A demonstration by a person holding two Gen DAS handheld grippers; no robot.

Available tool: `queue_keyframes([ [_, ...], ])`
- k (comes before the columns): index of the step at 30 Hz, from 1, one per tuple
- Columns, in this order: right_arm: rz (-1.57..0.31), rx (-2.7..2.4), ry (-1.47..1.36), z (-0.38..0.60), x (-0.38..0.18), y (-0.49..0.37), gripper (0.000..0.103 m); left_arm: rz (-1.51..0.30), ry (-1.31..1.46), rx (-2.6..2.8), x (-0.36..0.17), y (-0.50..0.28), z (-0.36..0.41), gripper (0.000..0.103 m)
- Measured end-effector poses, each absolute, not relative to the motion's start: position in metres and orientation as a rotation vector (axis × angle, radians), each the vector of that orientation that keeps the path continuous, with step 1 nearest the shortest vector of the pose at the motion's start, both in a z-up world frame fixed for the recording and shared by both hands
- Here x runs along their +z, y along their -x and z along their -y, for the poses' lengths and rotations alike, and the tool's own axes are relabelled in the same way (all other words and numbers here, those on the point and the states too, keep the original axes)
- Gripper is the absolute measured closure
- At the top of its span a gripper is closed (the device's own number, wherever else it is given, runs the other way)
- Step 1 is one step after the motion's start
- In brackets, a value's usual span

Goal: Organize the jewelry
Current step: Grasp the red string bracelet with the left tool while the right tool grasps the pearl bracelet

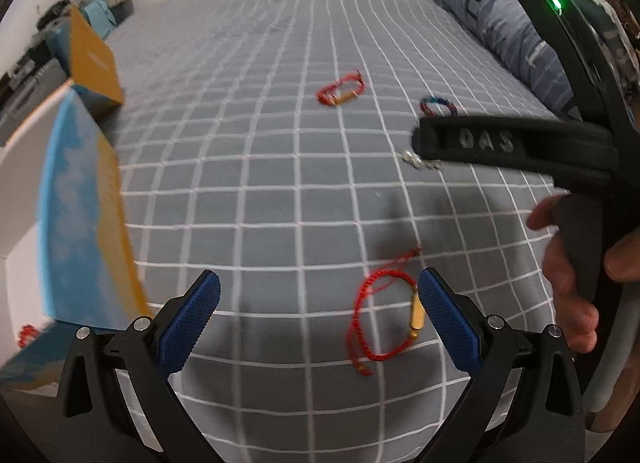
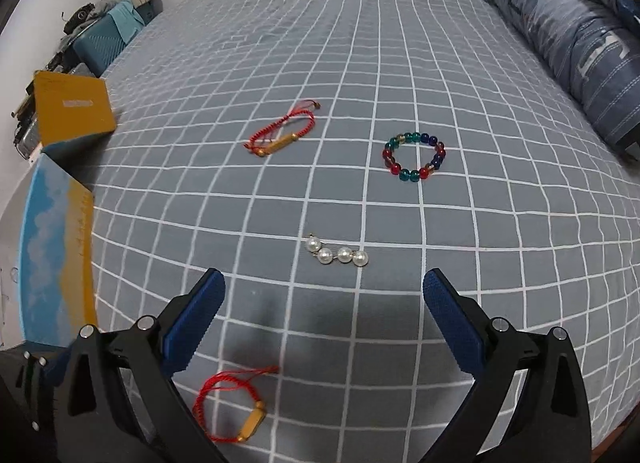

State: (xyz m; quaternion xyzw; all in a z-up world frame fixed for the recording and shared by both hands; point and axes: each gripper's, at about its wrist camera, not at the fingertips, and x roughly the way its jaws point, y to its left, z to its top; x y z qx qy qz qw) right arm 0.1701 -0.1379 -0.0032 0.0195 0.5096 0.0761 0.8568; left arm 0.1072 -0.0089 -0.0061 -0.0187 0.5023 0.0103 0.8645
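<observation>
Lying on the checked bed sheet (image 1: 280, 183) just inside the right-hand pad of the left tongs (image 1: 318, 317), near red cord bracelet (image 1: 384, 319), gold tube bead pointing roughly along the fingers; closer to the left tongs than to the right tongs (image 2: 324, 323), which sit behind the pearl string (image 2: 338, 256). Both tongs spread wide, holding nothing, touching nothing. Open blue-and-yellow box (image 1: 80, 223) off to the left.

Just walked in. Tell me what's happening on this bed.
A person holds a gripper in each hand over a grey checked bedsheet. Both the left gripper and right gripper are open and empty. Two red cord bracelets, a coloured bead bracelet and a pearl piece lie loose. An open box sits at the left.
</observation>
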Motion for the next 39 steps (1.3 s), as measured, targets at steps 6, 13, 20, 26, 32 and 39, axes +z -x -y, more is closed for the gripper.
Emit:
queue_keyframes([
  [6, -1.081, 0.164, -0.031, 0.134, -0.02, -0.182, 0.008, -1.092, 0.031, 0.017, -0.032, -0.112, 0.016, 0.006],
  [13, -1.102, 0.156, -0.009, 0.132, -0.038, -0.197, 0.011, -1.133, 0.045, -0.009, -0.053, -0.118, 0.02, 0.006],
  [20, -1.138, 0.158, -0.017, 0.132, -0.051, -0.207, 0.024, -1.14, 0.043, -0.023, -0.063, -0.121, 0.021, 0.006],
  [26, -1.15, 0.149, -0.009, 0.133, -0.058, -0.211, 0.036, -1.15, 0.039, -0.034, -0.064, -0.12, 0.023, 0.036],
  [32, -1.149, 0.14, -0.017, 0.135, -0.058, -0.211, 0.049, -1.166, 0.025, -0.031, -0.063, -0.12, 0.019, 0.066],
  [39, -1.157, 0.133, -0.014, 0.136, -0.057, -0.21, 0.071, -1.172, 0.009, -0.046, -0.06, -0.116, 0.025, 0.096],
])
